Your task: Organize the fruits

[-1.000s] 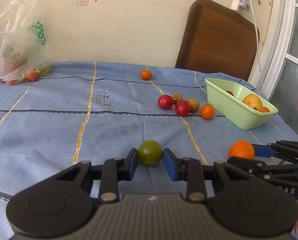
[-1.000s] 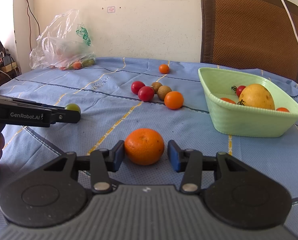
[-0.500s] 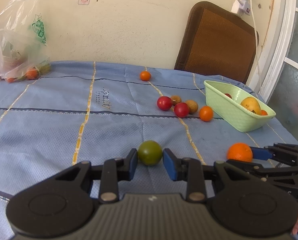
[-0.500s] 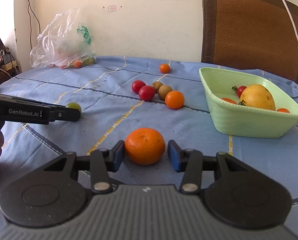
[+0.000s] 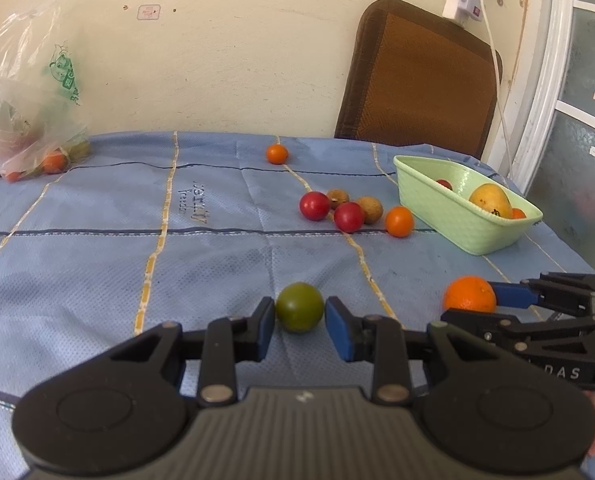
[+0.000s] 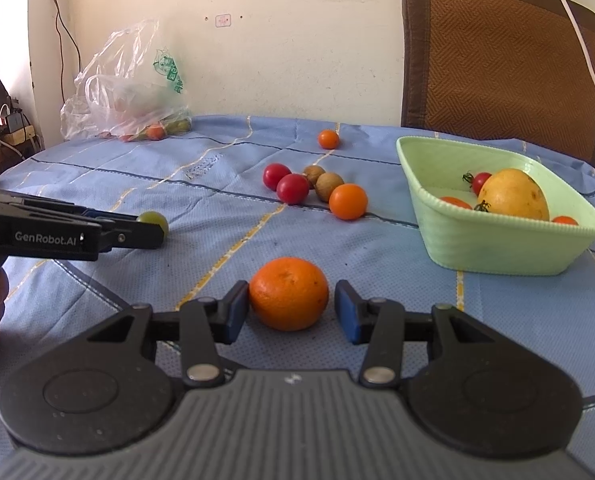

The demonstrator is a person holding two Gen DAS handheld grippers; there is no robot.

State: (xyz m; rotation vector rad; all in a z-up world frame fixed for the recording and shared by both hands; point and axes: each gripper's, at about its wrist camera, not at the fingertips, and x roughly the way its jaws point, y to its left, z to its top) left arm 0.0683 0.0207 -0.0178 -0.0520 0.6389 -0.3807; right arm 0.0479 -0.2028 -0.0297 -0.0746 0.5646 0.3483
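Note:
A green round fruit [image 5: 299, 307] lies on the blue tablecloth between the open jaws of my left gripper [image 5: 299, 325]; small gaps show on both sides. A large orange [image 6: 289, 299] lies between the open jaws of my right gripper [image 6: 289, 312], with a gap on its right side. A light green basket [image 6: 497, 240] at the right holds a yellow mango [image 6: 514, 195] and small tomatoes. Two red tomatoes [image 6: 285, 182], two brown fruits [image 6: 323, 182] and a small orange fruit [image 6: 348, 201] lie mid-table. Another small orange fruit [image 6: 328, 139] lies farther back.
A clear plastic bag [image 6: 129, 104] with more produce sits at the far left by the wall. A brown chair back [image 6: 505, 56] stands behind the table at the right. The left gripper also shows in the right wrist view [image 6: 153, 229], the right gripper in the left wrist view [image 5: 513, 300].
Both cameras have dropped and tilted slightly, so the scene sits a little lower and farther. Both fruits stay between the open jaws; neither jaw has closed visibly.

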